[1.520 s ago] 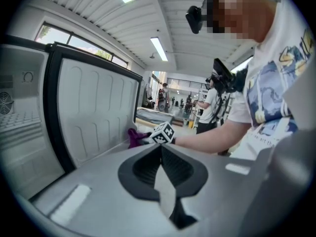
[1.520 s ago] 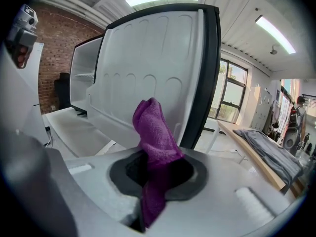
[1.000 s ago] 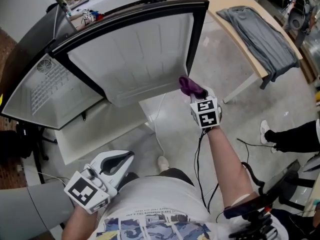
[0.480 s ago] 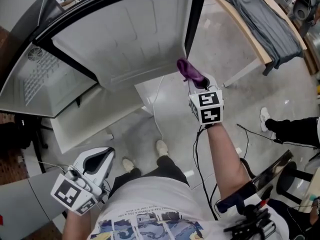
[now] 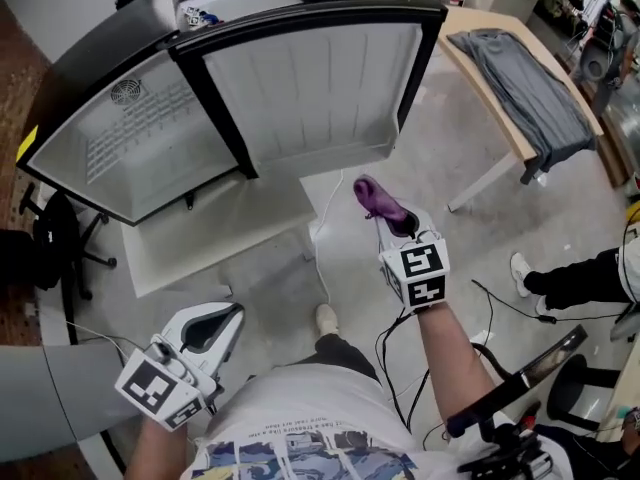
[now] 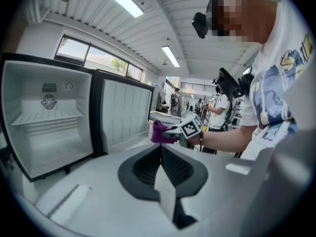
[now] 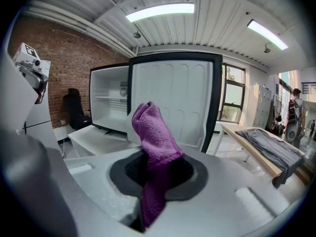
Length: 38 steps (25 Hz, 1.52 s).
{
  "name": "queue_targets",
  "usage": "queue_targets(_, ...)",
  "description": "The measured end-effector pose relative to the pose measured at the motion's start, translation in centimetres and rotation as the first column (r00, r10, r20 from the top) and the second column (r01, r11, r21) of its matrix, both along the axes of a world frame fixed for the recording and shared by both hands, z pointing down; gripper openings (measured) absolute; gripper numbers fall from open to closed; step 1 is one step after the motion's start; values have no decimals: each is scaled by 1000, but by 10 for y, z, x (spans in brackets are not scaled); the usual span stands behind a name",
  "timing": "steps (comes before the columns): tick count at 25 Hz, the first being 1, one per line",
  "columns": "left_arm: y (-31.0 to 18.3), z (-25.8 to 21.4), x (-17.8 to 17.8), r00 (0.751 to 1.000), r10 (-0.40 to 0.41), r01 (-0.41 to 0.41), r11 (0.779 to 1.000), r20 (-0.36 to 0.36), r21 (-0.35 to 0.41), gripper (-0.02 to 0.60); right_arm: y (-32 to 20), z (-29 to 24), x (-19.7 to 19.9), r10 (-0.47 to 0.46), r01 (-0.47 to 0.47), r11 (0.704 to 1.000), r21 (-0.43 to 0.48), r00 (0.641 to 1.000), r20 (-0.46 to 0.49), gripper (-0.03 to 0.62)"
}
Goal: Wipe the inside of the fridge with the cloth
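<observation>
The room was a workshop with a bare concrete floor [image 5: 260, 278], and I stood on it a little back from the job. Nearest me, my left tongs [image 5: 232, 316] hung low by my hip, jaws pressed together on nothing. Ahead, my right tongs [image 5: 392, 225] were clamped on the purple cloth [image 5: 374, 198], biting its lower folds so that a soft tuft stood up past the tips. I judged it light, limp terry that would crush flat under pressure and drag rather than slide. The hold therefore belonged low on the bunch, leaving that tuft free to do the wiping. A cable [image 5: 318, 253] trailed over the floor between me and the low white platform [image 5: 200, 238] carrying the fridge [image 5: 150, 148], something to step around. The door [image 5: 310, 88] stood wide open, straight before the cloth, while the cavity lay off to the left. Inside it, a wire shelf [image 6: 47, 117] would likely break up any long stroke. Farther right, well apart, a table [image 5: 462, 26] held a grey garment [image 5: 530, 88].
</observation>
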State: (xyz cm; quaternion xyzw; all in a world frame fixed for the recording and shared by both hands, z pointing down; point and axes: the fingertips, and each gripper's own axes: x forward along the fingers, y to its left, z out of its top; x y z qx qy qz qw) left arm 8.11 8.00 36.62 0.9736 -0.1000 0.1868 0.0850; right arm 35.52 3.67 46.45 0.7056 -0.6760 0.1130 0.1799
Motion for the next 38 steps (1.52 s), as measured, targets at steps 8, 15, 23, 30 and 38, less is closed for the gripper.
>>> queue_targets(8, 35, -14, -119, 997, -80, 82, 992, -20, 101, 6, 50, -34, -156, -149, 149, 989, -13, 989, 19, 54)
queue_targets(15, 87, 7, -198, 993, -109, 111, 992, -41, 52, 6, 117, -52, -270, -231, 230, 973, 23, 971, 69, 54)
queue_targets(23, 123, 7, -224, 987, -148, 150, 988, -61, 26, 6, 166, -65, -313, -310, 309, 951, 28, 949, 60, 54)
queue_targets(30, 165, 8, -193, 982, -184, 186, 981, -53, 48, 6, 199, -74, -306, -406, 402, 913, 65, 912, 64, 54)
queue_targets(38, 214, 0, -149, 980, -192, 196, 978, -59, 72, 6, 242, -69, -282, -469, 464, 883, 70, 880, 74, 54)
